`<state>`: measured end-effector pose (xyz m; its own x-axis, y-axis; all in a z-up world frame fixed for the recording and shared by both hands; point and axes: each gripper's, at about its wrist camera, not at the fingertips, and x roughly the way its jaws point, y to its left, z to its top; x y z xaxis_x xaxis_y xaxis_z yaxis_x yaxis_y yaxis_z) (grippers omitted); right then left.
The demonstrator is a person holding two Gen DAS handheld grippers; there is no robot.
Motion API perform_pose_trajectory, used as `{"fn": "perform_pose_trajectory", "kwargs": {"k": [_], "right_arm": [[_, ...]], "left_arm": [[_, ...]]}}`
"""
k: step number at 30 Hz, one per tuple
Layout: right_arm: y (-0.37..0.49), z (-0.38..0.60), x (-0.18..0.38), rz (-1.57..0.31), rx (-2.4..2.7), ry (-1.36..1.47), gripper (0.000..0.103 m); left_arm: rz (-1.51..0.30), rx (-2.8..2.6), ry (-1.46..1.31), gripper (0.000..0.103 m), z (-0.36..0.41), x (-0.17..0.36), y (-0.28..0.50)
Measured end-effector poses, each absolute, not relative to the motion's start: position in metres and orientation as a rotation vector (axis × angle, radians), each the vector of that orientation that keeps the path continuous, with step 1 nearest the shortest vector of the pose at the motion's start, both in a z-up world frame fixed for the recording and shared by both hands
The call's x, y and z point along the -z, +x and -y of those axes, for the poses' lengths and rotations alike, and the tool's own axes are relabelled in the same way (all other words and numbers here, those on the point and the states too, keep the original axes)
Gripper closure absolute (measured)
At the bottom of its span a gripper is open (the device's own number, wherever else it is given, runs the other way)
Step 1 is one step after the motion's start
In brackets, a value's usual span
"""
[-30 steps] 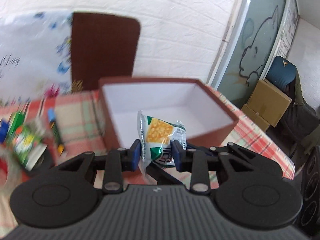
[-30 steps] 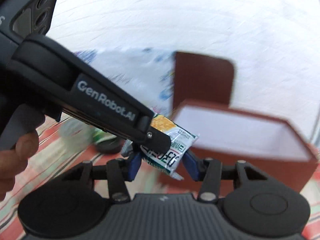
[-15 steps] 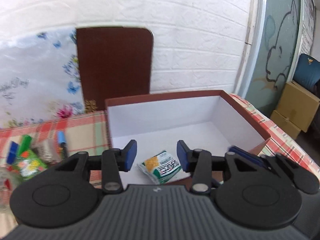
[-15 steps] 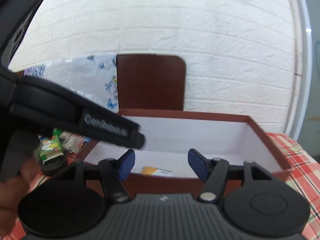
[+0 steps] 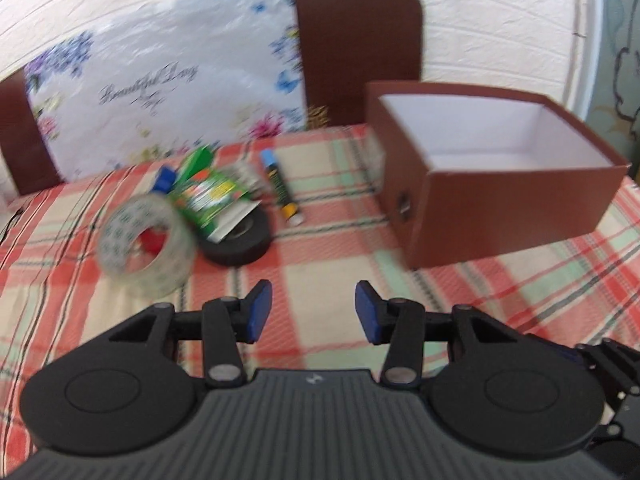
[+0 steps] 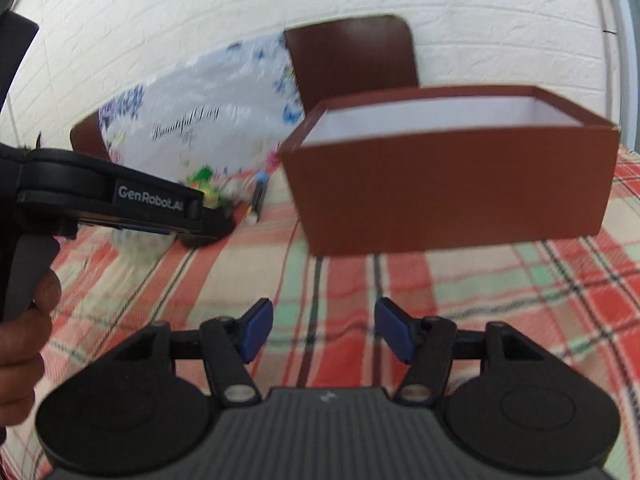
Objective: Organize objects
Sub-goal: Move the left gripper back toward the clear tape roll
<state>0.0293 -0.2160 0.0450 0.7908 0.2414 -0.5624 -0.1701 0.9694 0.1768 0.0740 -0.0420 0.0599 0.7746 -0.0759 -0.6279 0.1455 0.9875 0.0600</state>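
A brown box (image 5: 500,208) with a white inside stands on the checked tablecloth, right of centre in the left wrist view; its floor is hidden from here. In the right wrist view the box (image 6: 448,192) fills the middle, seen side-on. My left gripper (image 5: 314,312) hovers open over bare cloth, nothing between its blue pads. Loose items lie ahead-left of it: a clear tape roll (image 5: 146,240), a black tape roll (image 5: 240,240), a green packet (image 5: 208,200) and a marker (image 5: 282,188). My right gripper (image 6: 323,330) is open and empty in front of the box.
A floral plastic bag (image 5: 160,80) and a brown chair back (image 5: 360,48) stand behind the table against a white brick wall. The left gripper's body (image 6: 120,200) and a hand (image 6: 24,340) cross the left of the right wrist view.
Both grippers let go of the snack packet, which dropped into the box and is now out of sight. Both pulled back and sank; the left view swung towards the loose items.
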Motion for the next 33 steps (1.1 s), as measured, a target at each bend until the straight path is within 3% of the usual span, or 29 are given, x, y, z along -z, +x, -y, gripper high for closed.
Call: {"fn": "perform_pose_trajectory", "kwargs": {"k": [15,25,28,33], "right_arm": [[0.032,0.154,-0.038,-0.687,-0.273,-0.02,0.041],[0.048,0.098,-0.039,-0.693,-0.38,-0.128,0.042],[0.064,0.079,-0.042,-0.695,-0.415,-0.129,0.043],[0.105,0.048,-0.061,-0.637,-0.422,-0.067,0.045]], "left_arm": [[-0.731,-0.086,0.005,0.051,-0.059,-0.016,0.09],[-0.678,-0.256,-0.026,0.048,-0.132,-0.008,0.105],[-0.642,-0.315,-0.078,0.035,-0.168,0.001,0.103],[-0.584,-0.307,-0.082,0.033,-0.167,0.004,0.097]]}}
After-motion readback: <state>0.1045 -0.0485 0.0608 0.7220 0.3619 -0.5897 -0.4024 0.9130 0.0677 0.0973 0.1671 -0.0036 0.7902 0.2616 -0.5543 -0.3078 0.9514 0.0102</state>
